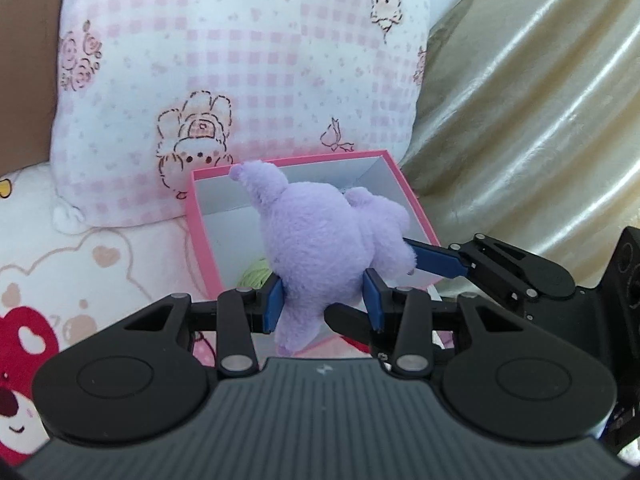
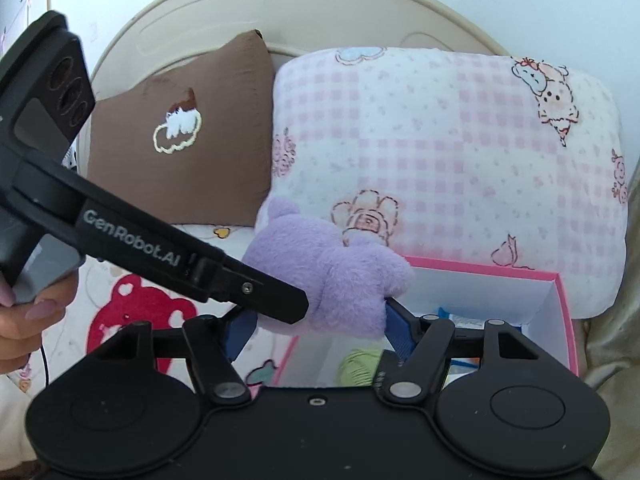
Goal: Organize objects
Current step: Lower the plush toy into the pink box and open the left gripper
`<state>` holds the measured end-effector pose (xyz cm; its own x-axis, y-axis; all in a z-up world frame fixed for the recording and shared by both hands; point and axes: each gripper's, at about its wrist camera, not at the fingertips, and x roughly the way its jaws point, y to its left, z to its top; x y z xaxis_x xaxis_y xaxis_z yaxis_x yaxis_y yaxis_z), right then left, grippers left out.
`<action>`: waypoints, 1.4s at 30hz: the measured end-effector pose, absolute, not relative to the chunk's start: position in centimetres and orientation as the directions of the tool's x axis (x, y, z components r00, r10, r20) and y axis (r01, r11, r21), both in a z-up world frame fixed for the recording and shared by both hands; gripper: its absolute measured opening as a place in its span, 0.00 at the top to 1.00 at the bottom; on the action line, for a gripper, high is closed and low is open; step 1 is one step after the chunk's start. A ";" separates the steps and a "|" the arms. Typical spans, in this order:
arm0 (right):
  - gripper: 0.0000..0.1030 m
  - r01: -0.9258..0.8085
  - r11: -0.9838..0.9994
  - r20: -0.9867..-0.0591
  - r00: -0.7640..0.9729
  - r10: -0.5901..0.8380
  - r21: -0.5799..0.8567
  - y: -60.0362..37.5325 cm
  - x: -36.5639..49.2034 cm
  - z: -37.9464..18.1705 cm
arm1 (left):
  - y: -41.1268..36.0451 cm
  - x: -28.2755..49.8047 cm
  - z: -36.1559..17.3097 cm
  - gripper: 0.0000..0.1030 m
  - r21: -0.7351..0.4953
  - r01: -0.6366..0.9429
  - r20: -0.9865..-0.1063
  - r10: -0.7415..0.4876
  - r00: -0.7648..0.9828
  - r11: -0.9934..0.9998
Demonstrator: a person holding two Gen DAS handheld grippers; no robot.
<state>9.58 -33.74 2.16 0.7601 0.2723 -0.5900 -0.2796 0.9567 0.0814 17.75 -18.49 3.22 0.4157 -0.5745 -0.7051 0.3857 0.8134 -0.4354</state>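
Observation:
A fluffy purple plush toy (image 1: 320,236) hangs over an open pink box (image 1: 288,160) with a white inside. My left gripper (image 1: 324,302) is shut on the toy's lower body, a blue pad on each side. From the right, a blue finger (image 1: 432,258) of the right gripper presses against the toy's side. In the right wrist view the plush toy (image 2: 340,276) fills the gap of my right gripper (image 2: 316,328), whose pads touch it on both sides. The left gripper's black finger (image 2: 264,296) crosses in front. A green yarn ball (image 2: 360,364) lies in the pink box (image 2: 480,266).
A pink checked pillow (image 2: 440,152) stands right behind the box, with a brown pillow (image 2: 180,132) to its left against a cream headboard (image 2: 280,12). Gold fabric (image 1: 540,120) hangs on the right. A bear-print sheet (image 1: 80,280) covers the bed. A person's hand (image 2: 24,312) holds the left gripper's handle.

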 end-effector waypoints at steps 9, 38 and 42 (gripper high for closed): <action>0.32 -0.241 0.966 -0.649 0.720 0.246 0.097 -37.0 14.9 -0.9 | -21.0 23.3 -0.7 0.62 -0.480 0.331 -0.703 -0.582 0.409 0.813; 0.34 -0.268 0.951 -0.723 0.627 0.291 0.151 -40.3 21.6 -7.1 | -23.0 29.0 -6.8 0.61 -0.461 0.210 -0.769 -0.506 0.390 0.862; 0.34 -0.266 0.956 -0.740 0.618 0.265 0.121 -40.1 21.9 -7.6 | -23.6 29.1 -7.3 0.61 -0.439 0.206 -0.780 -0.485 0.395 0.875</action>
